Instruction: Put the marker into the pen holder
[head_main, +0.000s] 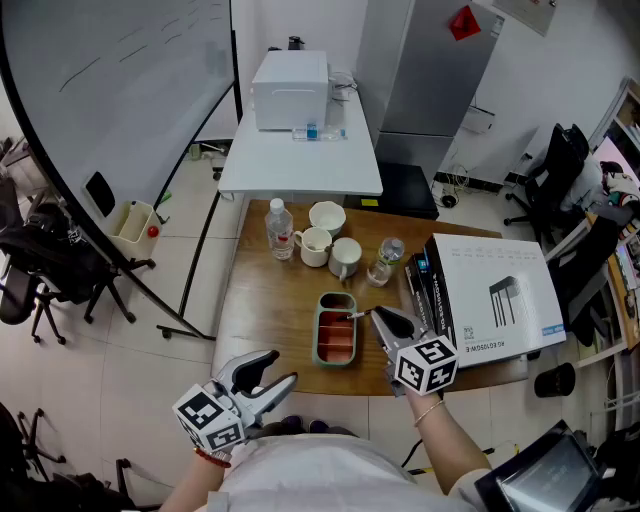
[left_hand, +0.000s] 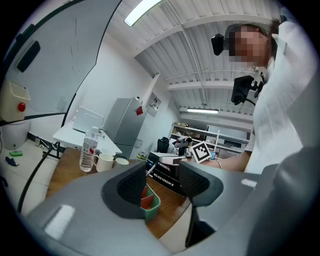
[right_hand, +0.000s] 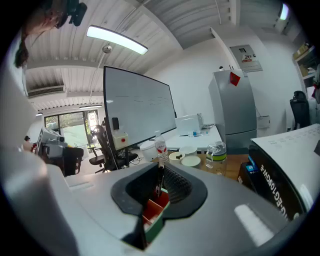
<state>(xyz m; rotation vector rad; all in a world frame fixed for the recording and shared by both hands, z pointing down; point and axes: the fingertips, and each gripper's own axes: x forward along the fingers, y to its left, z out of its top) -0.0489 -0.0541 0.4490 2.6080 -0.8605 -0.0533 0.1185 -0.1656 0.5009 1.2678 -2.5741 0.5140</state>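
Observation:
The pen holder (head_main: 336, 330) is a green tray with red compartments on the wooden table (head_main: 270, 300). My right gripper (head_main: 377, 314) hovers at its right rim, shut on a thin dark marker (head_main: 356, 316) whose tip points over the tray. In the right gripper view the marker (right_hand: 159, 176) stands upright between the closed jaws of that gripper (right_hand: 161, 182), with the holder (right_hand: 153, 214) just below. My left gripper (head_main: 283, 367) stays open and empty off the table's front edge. In the left gripper view that open gripper (left_hand: 162, 182) frames the holder (left_hand: 148, 201).
Behind the holder stand a water bottle (head_main: 280, 229), three white cups (head_main: 327, 240) and a second, crumpled bottle (head_main: 385, 262). A large white carton (head_main: 493, 296) and dark boxes fill the table's right side. A white table with a printer (head_main: 291, 90) lies beyond.

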